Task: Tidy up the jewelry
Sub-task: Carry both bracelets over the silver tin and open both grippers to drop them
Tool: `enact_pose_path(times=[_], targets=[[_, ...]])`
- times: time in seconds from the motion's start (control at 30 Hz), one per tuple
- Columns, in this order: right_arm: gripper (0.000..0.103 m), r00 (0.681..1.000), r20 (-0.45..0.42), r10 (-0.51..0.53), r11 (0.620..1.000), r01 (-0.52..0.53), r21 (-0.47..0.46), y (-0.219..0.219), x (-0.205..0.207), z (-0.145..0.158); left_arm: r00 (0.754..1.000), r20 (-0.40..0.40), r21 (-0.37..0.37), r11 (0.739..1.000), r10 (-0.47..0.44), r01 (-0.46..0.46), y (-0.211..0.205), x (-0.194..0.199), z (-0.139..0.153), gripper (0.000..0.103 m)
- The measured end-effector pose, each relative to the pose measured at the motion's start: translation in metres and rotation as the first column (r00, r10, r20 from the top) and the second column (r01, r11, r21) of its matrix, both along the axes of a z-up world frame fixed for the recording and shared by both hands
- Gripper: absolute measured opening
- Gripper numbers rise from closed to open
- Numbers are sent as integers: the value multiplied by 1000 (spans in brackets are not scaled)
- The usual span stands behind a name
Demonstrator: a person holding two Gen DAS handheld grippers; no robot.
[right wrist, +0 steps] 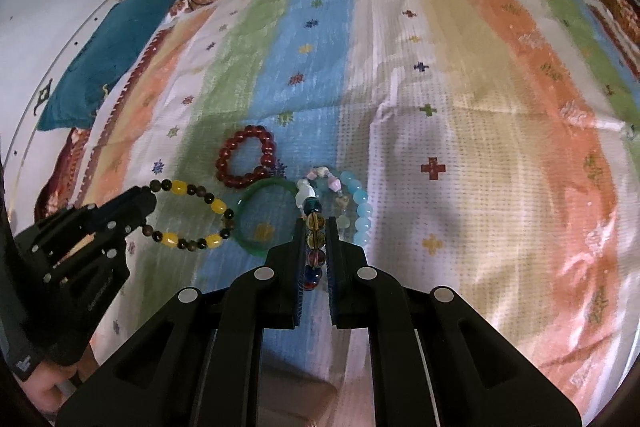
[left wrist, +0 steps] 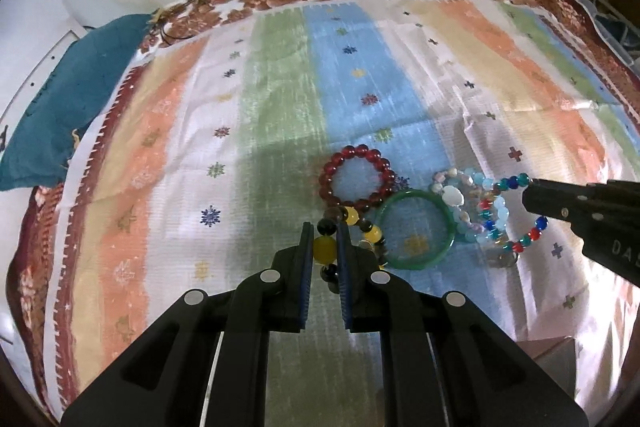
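- A yellow-and-dark beaded bracelet is being gripped by the left tongs, with one yellow bead pinched between the blue-lined fingers.
- A multicoloured glass-bead bracelet is being clamped at its beads by the right tongs, the fingers being closed on several beads in a row.
- Both bracelets are being held low over a striped, patterned cloth; whether they are touching it cannot be told.
- A dark red beaded bracelet is lying flat on the cloth, just behind a green bangle.
- The green bangle is lying between the two gripped bracelets, its rim being touched by the yellow-and-dark one.
- A pale blue beaded bracelet and a string of whitish, shell-like beads are bunched together beside the bangle.
- A teal cloth is lying at the far left edge.
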State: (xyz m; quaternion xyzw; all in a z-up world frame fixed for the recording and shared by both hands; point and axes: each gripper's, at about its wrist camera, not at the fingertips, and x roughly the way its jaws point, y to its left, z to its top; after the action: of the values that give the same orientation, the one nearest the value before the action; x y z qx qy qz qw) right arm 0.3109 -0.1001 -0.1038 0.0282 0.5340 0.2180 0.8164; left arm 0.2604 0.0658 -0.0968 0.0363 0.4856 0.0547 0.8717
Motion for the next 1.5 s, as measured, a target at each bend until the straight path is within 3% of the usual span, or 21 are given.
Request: enact_pose_path(times=[0.2,0.4,0.53,0.9,1.37,1.5], targets=[[10,1000,16,11,1000,-10,-13,1,-12,8,1000,3,24,1000,15,-15,-4,-8,11,11],[10,997,62,35,998,-32,-48,1,-25,19,1000,13,-28,1000,9,-9,-2,-20,20,11],[10,997,53,51,999,-51,-8,-2,-33,23,1000,28,-74,997,7,-5,-1,-28,26,11],[10,981,158,112,994,-109,-33,2,-67,51,995,101,-164,986,-16,32,-2,-63,57,11],[10,963,226,150,989,-149,-19,-10,-109,70,983,160,-203,971,-94,126,-20,-106,79,11],[10,953,256,163,987,-154,-55,-10,-124,72,979,183,-235,963,-92,134,-19,-117,84,11]])
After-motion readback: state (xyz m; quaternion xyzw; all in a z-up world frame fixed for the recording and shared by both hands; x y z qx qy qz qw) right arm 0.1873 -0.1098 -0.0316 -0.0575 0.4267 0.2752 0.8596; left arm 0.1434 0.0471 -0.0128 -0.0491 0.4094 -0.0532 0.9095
